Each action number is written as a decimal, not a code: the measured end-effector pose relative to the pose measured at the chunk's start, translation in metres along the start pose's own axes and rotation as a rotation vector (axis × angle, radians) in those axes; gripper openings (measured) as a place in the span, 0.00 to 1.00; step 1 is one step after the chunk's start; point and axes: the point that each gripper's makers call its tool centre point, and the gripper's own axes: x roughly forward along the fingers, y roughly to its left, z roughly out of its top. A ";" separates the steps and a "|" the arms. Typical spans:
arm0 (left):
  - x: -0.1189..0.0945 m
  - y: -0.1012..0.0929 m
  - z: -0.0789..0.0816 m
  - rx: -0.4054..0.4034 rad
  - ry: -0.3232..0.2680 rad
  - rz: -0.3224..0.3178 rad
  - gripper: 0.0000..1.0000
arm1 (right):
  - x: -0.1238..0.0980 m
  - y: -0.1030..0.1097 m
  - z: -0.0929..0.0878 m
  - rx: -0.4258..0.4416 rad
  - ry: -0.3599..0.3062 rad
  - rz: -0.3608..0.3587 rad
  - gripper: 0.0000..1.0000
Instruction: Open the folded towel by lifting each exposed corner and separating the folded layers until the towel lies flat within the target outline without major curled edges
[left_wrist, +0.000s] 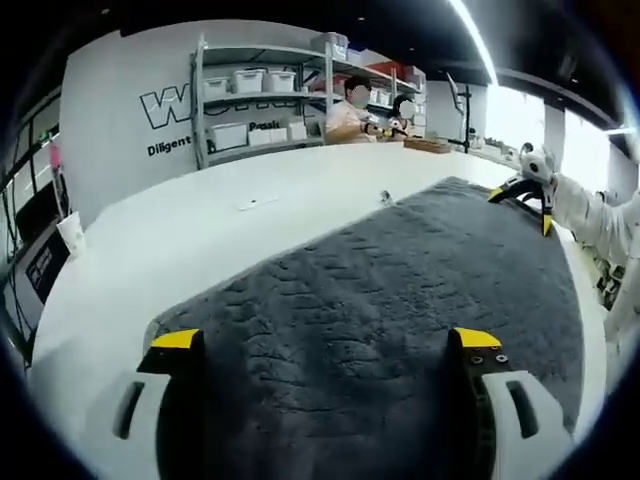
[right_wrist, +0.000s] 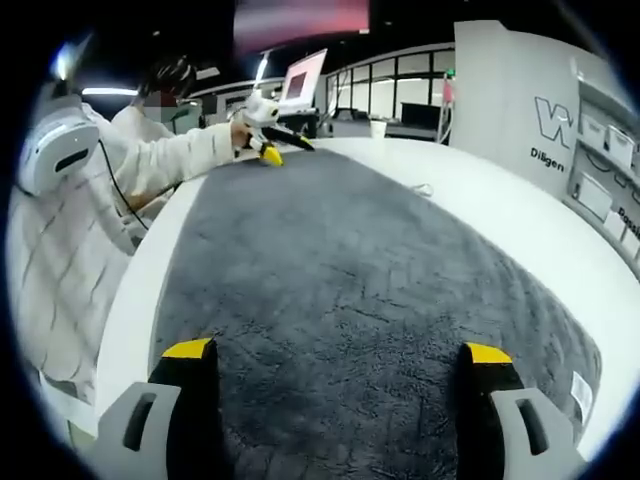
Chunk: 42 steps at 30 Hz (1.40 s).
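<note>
A dark grey towel (left_wrist: 400, 300) lies spread open across a white table (left_wrist: 200, 240), its ribbed pile flat over most of the surface, and in the right gripper view the same towel (right_wrist: 350, 290) runs from the near edge away to the far end, with a small white label (right_wrist: 580, 392) at its near right corner. In the left gripper view the left gripper (left_wrist: 325, 350) hovers low over the near end of the towel, its two yellow-tipped jaws standing wide apart with nothing between them but the cloth below. The right gripper (left_wrist: 525, 195) shows at the far right corner of the towel in that view, held by a person in a white sleeve (left_wrist: 600, 220); its yellow tips are spread. In the right gripper view the right gripper (right_wrist: 340, 355) likewise has its jaws wide apart above the towel's near end, gripping nothing, and the left gripper (right_wrist: 270, 145) appears at the far left end of the towel in the person's hand, too small to judge closely. Beyond the table in the left gripper view stands a metal shelf unit (left_wrist: 265, 100) holding several pale storage bins (left_wrist: 250, 80); what is in them cannot be told. A white paper cup (left_wrist: 72, 232) stands on a lower surface at the far left, its contents hidden. Another white cup (right_wrist: 377, 128) stands at the far end of the table in the right gripper view.
</note>
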 end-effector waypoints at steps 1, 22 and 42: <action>0.002 0.003 -0.002 -0.006 0.004 0.005 0.99 | 0.000 0.000 0.000 0.000 0.000 0.000 1.00; 0.005 0.014 -0.011 -0.038 0.023 0.034 0.99 | 0.000 0.000 0.000 0.001 -0.014 -0.002 1.00; 0.003 0.018 -0.012 -0.043 0.022 0.046 0.99 | 0.000 -0.001 0.000 0.000 -0.017 -0.004 1.00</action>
